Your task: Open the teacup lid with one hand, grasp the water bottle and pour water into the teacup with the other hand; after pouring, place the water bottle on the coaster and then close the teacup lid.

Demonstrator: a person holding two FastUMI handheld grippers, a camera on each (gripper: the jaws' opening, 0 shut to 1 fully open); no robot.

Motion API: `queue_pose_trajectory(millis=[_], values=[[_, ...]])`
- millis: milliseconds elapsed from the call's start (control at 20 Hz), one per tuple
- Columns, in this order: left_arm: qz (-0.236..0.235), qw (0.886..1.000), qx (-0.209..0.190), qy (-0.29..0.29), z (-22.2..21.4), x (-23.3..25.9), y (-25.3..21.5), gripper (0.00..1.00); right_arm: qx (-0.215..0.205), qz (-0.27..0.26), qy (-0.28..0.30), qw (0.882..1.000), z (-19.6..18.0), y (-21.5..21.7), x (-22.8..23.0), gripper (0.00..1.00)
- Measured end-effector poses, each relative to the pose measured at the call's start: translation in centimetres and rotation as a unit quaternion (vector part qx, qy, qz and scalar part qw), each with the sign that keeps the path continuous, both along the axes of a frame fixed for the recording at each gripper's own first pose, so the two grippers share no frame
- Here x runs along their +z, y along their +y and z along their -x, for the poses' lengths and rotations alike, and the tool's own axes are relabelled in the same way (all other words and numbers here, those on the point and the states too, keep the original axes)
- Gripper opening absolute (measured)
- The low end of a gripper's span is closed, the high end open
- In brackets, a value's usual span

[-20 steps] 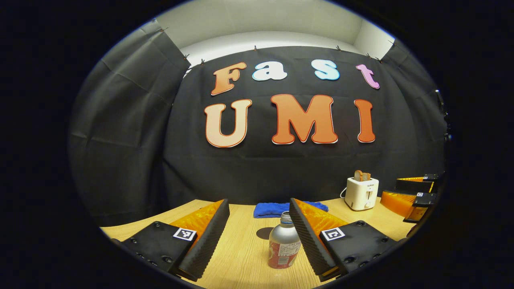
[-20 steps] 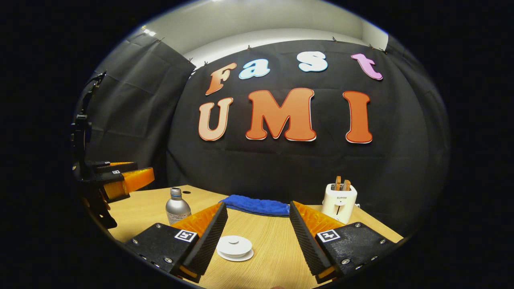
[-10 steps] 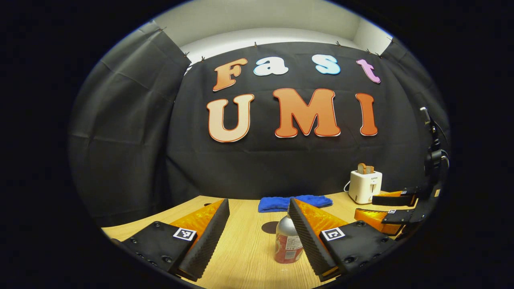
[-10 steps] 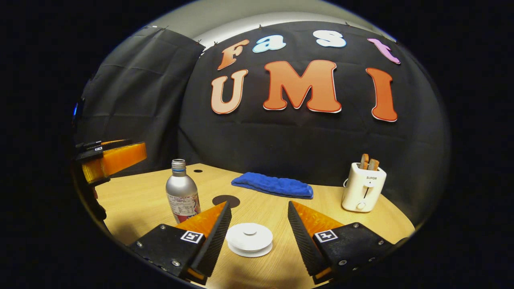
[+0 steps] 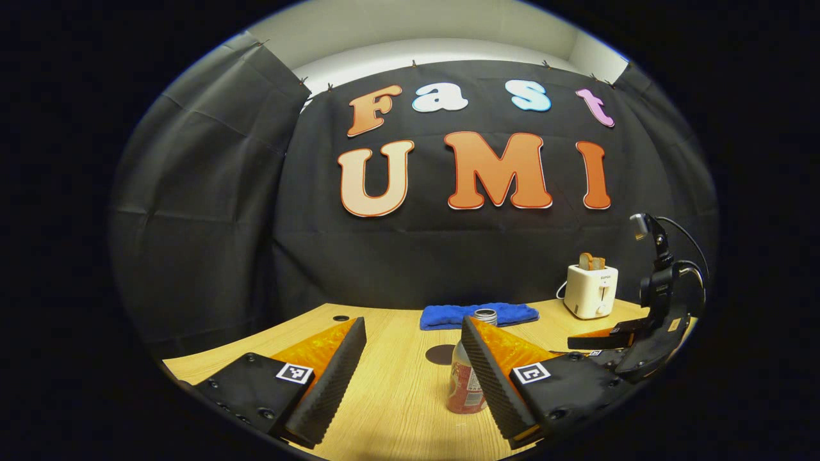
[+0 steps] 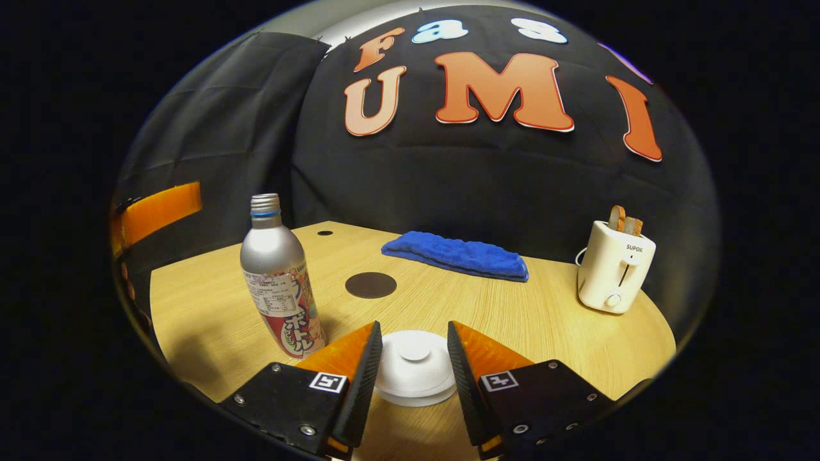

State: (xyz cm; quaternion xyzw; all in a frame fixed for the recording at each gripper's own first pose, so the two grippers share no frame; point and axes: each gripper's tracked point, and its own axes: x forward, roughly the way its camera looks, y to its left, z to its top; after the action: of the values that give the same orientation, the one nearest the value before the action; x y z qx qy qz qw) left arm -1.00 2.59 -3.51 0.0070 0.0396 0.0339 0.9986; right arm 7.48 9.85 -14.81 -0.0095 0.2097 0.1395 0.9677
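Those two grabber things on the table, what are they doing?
A person holds one in each hand. The right gripper is open around the white teacup lid, ready to lift it; the lid is still on. The left gripper is open near the water bottle, which stands on the wooden table. Nothing is poured yet. The dark coaster waits behind.

Left gripper view: camera sits low over the light wooden counter, facing the booth's back wall, close to the silver metal water bottle. Right gripper view: camera is tilted downward, very near the round white teacup lid. Both views share the bottle, folded blue cloth and white toaster.
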Motion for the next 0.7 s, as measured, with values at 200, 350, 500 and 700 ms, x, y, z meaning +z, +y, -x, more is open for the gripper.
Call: queue_pose_trajectory(millis=[200,350,500,700], values=[[-0.002,1.000,-0.002,0.004,-0.2,-0.4,-0.3,0.97,0.010,0.012,0.009,1.000,0.2,0.5,-0.8,0.62],[-0.004,1.000,-0.006,0.007,-0.4,-0.6,-0.7,0.97,0.010,0.012,0.004,1.000,0.0,0.5,-0.7,0.51],[-0.004,1.000,-0.010,0.007,-0.5,-0.7,-1.1,0.97,0.002,0.006,0.002,1.000,-0.2,0.0,-0.3,0.42],[0.001,1.000,-0.018,0.012,-0.7,-1.2,-2.0,0.97,-0.012,-0.005,0.012,1.000,-0.4,-0.6,-0.5,0.25]])
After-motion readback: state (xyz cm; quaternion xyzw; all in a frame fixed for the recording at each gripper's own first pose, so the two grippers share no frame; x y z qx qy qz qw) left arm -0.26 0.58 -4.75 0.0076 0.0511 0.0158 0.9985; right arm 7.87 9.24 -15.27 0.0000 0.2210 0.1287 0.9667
